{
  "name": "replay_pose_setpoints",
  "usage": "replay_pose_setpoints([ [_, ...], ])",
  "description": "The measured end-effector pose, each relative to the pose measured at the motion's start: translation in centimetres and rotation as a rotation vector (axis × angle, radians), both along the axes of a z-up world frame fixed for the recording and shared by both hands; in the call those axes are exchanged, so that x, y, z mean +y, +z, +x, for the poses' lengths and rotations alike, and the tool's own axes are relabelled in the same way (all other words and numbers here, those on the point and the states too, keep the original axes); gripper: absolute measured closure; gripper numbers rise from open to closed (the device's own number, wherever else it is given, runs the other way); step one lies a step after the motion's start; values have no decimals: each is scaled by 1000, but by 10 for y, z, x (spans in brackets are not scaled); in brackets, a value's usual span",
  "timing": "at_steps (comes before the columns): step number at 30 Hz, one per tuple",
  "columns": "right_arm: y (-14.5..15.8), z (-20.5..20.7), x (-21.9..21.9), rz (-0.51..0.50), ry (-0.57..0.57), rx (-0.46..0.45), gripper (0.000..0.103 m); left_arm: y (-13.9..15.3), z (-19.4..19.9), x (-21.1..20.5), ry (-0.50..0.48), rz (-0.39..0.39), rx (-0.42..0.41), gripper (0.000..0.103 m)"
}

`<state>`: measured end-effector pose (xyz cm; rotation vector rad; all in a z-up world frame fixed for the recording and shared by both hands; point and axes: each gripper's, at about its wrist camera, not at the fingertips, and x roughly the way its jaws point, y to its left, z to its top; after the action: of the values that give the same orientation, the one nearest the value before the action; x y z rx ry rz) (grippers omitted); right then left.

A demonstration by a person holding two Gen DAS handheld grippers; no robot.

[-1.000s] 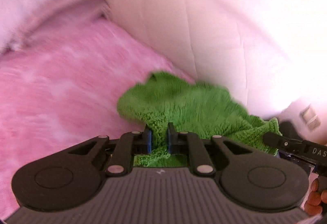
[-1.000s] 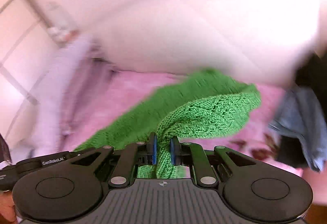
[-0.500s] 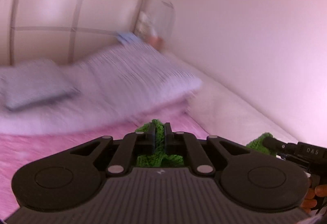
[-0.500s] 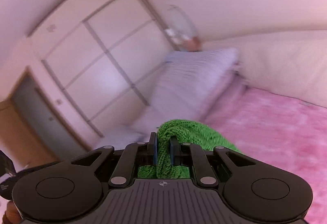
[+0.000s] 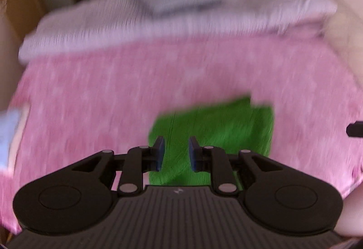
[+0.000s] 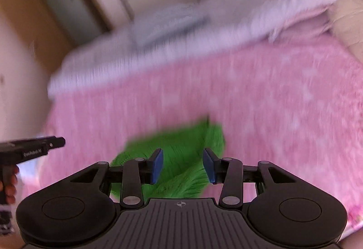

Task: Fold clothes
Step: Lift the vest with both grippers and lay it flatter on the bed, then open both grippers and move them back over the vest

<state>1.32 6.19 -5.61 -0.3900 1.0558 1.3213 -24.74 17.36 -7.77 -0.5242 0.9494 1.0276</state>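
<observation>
Both tongs are letting go: left tongs and right tongs are opening, nothing pinched. The green knitted sweater lies below them on the fuzzy pink bed blanket.

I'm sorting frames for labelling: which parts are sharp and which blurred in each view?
Left wrist: left gripper crisp, sweater and blanket motion-smeared. Right wrist: right gripper sharp, sweater, blanket and pillows streaked; fisheye bends both.
</observation>
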Motion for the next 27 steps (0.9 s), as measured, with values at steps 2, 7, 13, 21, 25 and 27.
replay_pose_setpoints([
  [2,-13,-19,-14,-91,28,-2,60,-13,-13,-24,17,-46,16,86],
  [7,-38,-28,-38,-178,91,-12,60,-36,-37,-72,65,-108,21,86],
  [13,-59,-15,-59,-211,156,-10,60,-41,-17,-114,88,-94,19,84],
  [21,-74,-7,-99,-242,223,-14,60,-30,19,-167,105,-67,-10,83],
  [25,-75,-6,-110,-234,259,-11,60,-24,26,-187,117,-53,-9,83],
  [27,-75,-6,-113,-223,275,-12,60,-24,27,-194,126,-50,-6,83],
])
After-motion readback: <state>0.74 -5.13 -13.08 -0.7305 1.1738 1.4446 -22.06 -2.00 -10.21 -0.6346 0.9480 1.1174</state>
